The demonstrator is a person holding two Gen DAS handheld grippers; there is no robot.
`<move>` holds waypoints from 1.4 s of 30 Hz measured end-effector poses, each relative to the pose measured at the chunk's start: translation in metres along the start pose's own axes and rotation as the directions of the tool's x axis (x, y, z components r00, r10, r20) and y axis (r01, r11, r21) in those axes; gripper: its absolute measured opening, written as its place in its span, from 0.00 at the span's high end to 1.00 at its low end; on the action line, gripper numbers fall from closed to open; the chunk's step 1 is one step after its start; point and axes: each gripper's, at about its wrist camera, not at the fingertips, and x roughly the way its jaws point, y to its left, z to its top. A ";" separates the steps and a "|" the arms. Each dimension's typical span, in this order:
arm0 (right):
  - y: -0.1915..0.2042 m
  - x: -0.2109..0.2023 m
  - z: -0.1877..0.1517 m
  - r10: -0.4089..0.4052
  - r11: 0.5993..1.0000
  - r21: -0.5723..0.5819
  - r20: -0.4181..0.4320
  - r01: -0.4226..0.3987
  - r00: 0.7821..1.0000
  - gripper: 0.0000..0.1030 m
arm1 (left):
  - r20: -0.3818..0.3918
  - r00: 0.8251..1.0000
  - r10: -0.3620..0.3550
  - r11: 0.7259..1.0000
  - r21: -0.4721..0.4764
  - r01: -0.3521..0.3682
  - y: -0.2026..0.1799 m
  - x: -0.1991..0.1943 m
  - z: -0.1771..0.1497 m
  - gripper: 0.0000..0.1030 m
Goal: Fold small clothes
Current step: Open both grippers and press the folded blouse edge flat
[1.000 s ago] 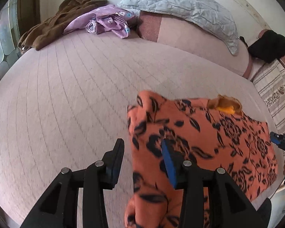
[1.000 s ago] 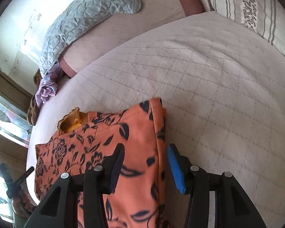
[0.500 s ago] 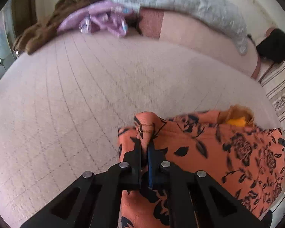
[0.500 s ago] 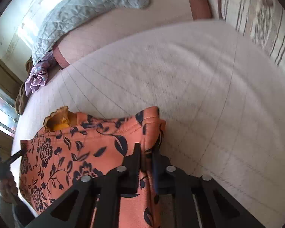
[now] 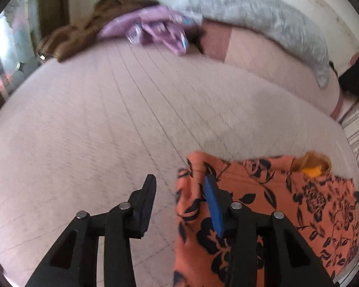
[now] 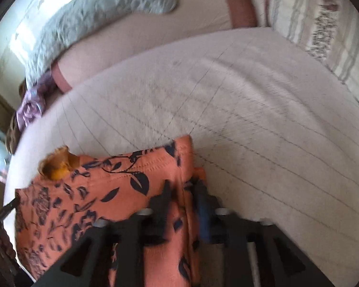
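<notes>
- The right tongs (image 6: 182, 191), black with one blue pad, straddle the right edge of the orange black-flowered fabric garment (image 6: 95, 191), jaws partly apart.
- The garment lies on the pale quilted bed (image 6: 251, 119).
- A grey quilted pillow (image 6: 95, 19) lies at the bed's far end.

Daylight, bright and diffuse. Both views were fisheye, ringed by a black vignette, with straight quilting lines on the bedspread (image 5: 107, 119) bowed toward the edges. Left wrist view: motion blur smeared the far pillow (image 5: 263, 16) and heaped clothes (image 5: 155, 28); a window (image 5: 9, 55) glared at the left rim. Right wrist view: heavier blur throughout, softening even the near fingers (image 6: 160, 205); the wall (image 6: 28, 31) at upper left was washed out. Shadows were soft and faint.
</notes>
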 end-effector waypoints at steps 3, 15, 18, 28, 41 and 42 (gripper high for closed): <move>-0.002 -0.035 -0.009 0.003 1.000 0.020 0.050 -0.004 0.999 0.44 | 0.033 0.999 -0.031 1.000 -0.002 0.031 0.002 -0.034 -0.011 0.57; 0.019 -0.066 -0.137 0.301 0.946 0.142 -0.042 -0.293 0.953 0.40 | -0.027 0.995 -0.094 0.981 0.169 0.097 -0.042 -0.078 -0.122 0.38; -0.004 -0.066 -0.156 0.329 0.916 0.242 0.000 -0.320 0.944 0.41 | -0.039 0.999 -0.013 0.965 0.262 0.023 -0.046 -0.063 -0.143 0.38; -0.026 -0.093 -0.197 0.323 0.872 0.381 0.019 -0.306 0.946 0.36 | -0.057 0.998 -0.020 0.981 0.189 0.030 -0.036 -0.066 -0.140 0.38; -0.055 -0.064 -0.182 0.369 0.713 0.591 0.142 -0.377 0.919 0.63 | 0.000 0.999 -0.054 0.994 0.098 0.054 -0.038 -0.087 -0.130 0.38; -0.053 -0.064 -0.180 0.356 0.732 0.575 0.135 -0.366 0.925 0.88 | -0.001 0.999 -0.050 0.993 0.104 0.050 -0.040 -0.087 -0.130 0.38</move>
